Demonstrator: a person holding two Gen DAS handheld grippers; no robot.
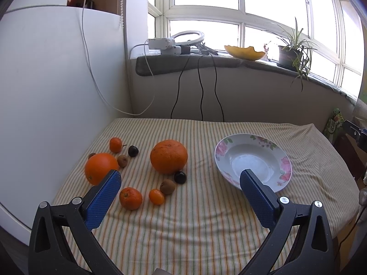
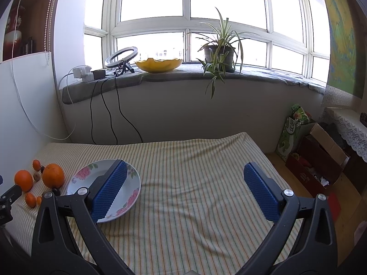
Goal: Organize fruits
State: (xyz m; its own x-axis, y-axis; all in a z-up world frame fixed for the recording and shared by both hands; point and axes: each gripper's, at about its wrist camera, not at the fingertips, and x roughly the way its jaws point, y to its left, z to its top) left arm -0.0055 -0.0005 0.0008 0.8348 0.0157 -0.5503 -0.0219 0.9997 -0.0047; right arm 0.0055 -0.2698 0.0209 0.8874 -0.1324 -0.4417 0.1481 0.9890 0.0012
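Both wrist views low over table, facing window; shared: plate (image 1: 253, 158) (image 2: 80, 178), fruit

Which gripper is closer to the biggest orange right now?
Left. The left gripper hangs open right in front of the biggest orange; the right gripper, also open, is off to its right, past the floral plate.

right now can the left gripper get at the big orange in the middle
Probably yes. The left gripper is open and empty, and the big orange sits just ahead of it on the striped cloth; only a dark plum touches its near side.
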